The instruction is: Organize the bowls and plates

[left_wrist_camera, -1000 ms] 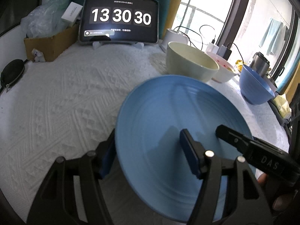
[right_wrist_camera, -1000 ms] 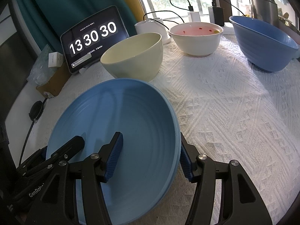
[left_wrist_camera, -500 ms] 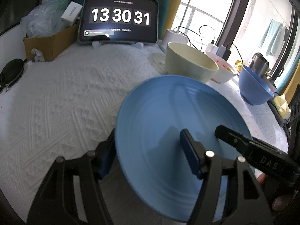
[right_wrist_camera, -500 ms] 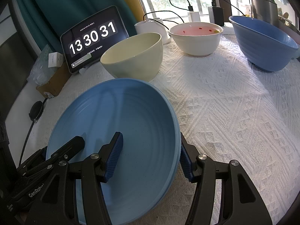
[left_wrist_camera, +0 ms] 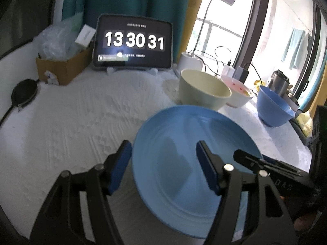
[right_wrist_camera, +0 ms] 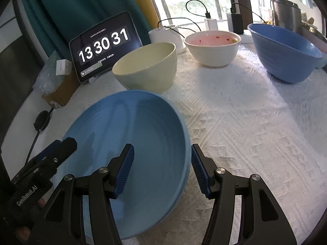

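**Straddling the rim: two grippers set about a blue plate**

Glowing white digits reading "13 30 31" are shown on the black tablet clock (left_wrist_camera: 133, 42) propped against the teal curtain. "GenRobot.AI" is printed in white on the black left gripper (left_wrist_camera: 163, 167), as seen from the right wrist, and blurred letters resembling "DAS" are seen on the black right gripper (right_wrist_camera: 162, 167) from the left wrist. The wide, shallow, matte blue ridged plate (right_wrist_camera: 130, 143) is seen low over the white textured tablecloth (right_wrist_camera: 245, 126); contact with the cloth cannot be judged. Its opposite rims are straddled by both grippers, each with jaws parted and blue pads clear of the plate. Behind it are lined a cream ceramic bowl (right_wrist_camera: 147, 67), a white bowl with pink interior (right_wrist_camera: 213, 47) and a deep blue bowl (right_wrist_camera: 283, 53).
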A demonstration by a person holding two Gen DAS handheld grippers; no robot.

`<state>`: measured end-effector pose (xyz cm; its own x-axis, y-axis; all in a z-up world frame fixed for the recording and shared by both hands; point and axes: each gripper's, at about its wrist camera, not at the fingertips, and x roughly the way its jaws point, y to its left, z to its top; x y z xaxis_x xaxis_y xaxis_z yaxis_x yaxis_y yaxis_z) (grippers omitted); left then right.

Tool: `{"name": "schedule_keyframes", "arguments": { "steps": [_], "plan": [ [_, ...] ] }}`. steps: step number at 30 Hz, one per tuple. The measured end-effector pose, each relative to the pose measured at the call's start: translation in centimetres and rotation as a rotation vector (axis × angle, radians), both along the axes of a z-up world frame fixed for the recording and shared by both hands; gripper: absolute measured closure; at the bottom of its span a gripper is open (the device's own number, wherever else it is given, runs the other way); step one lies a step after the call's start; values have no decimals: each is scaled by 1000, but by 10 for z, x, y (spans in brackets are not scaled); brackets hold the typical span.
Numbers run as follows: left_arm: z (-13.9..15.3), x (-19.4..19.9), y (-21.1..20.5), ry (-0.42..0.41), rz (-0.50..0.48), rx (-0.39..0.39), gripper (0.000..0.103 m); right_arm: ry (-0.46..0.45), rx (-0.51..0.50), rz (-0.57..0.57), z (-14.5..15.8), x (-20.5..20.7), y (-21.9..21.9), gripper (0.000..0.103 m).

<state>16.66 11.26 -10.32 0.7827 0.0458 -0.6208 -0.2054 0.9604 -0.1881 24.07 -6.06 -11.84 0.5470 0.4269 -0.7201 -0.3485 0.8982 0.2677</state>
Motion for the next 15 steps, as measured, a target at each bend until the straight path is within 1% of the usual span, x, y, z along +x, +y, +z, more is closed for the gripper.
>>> {"name": "schedule_keyframes", "arguments": {
  "steps": [5, 7, 9, 12, 15],
  "plan": [
    [3, 0, -1, -3, 23, 18, 36, -12, 11, -15, 4, 0, -11, 43],
    [7, -4, -2, -27, 56, 47, 36, -13, 16, -21, 6, 0, -15, 43],
    [11, -7, -1, -44, 79, 51, 36, -16, 21, -26, 7, -1, -19, 43],
    [16, -8, -4, -65, 77, 58, 36, -22, 28, -31, 9, -1, -23, 43],
    [19, -8, -14, -74, 50, 72, 36, -25, 36, -34, 10, -1, -28, 43]
  ]
}}
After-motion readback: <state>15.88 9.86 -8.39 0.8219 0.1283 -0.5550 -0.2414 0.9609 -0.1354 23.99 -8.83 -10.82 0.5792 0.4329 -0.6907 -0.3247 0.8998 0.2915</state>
